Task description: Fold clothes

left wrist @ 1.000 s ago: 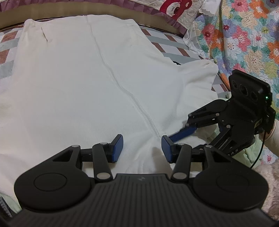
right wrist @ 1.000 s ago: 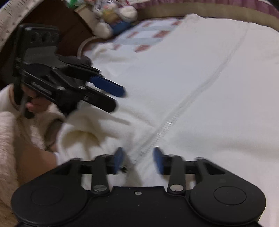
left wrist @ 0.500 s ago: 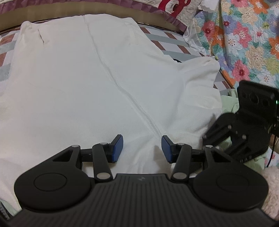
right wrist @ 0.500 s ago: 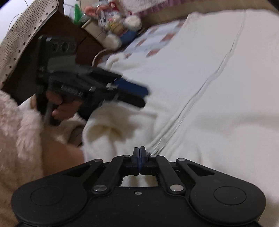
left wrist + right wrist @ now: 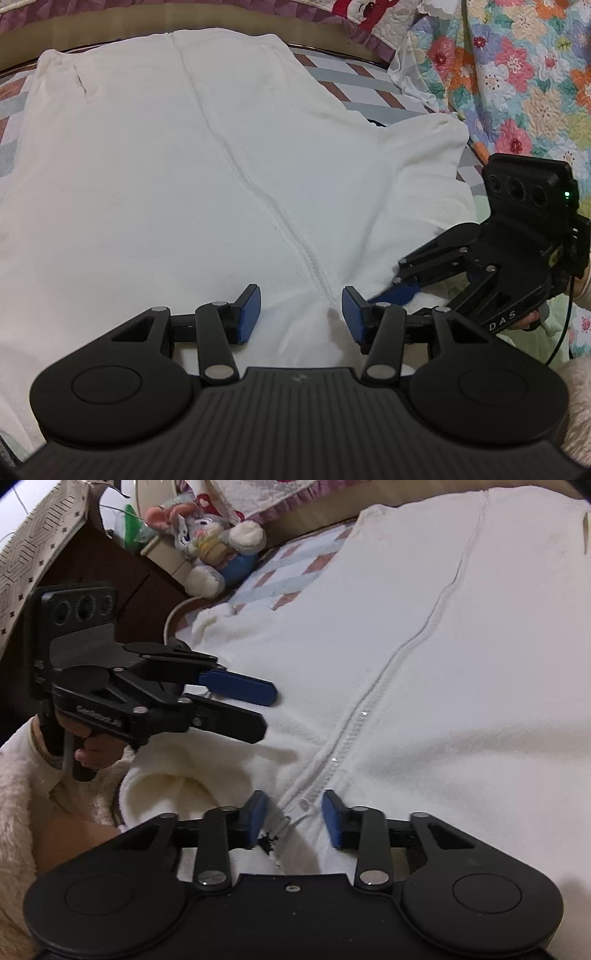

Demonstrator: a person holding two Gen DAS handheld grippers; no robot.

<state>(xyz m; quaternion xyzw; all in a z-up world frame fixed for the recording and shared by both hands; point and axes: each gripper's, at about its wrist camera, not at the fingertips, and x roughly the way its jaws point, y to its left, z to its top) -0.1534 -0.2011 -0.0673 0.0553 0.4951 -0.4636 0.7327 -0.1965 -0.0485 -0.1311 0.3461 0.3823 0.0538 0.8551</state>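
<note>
A white zip-up garment (image 5: 155, 177) lay spread flat over most of a bed, filling the left wrist view from nine o'clock across to three o'clock. Its zipper (image 5: 258, 192) ran from the far hem at twelve o'clock down toward six o'clock. Under it, a checked bedspread (image 5: 354, 79) showed at the far edge. A floral quilt (image 5: 517, 74) was heaped at two o'clock, touching the garment's right side. In the right wrist view, a stuffed rabbit (image 5: 210, 550) sat at eleven o'clock beside a dark wooden headboard (image 5: 96, 565), well apart from the garment. A fluffy pale sleeve (image 5: 14, 794) of the person filled eight o'clock.

The left gripper (image 5: 301, 314) hovered low over the garment's near end, its blue pads (image 5: 249, 312) standing apart on either side of the zipper, gripping nothing. The zipper's near end passed between them toward six o'clock.

The right gripper (image 5: 293, 818) reached in from four o'clock in the left wrist view, its fingertip just beside the left gripper's right pad. In its own view its pads were parting, with the zipper's end and a small dark zipper pull (image 5: 269, 840) between them, near the left pad; the pads did not press the cloth. A rumpled fold of the garment (image 5: 173, 790) bulged at eight o'clock, just beside that pad.
</note>
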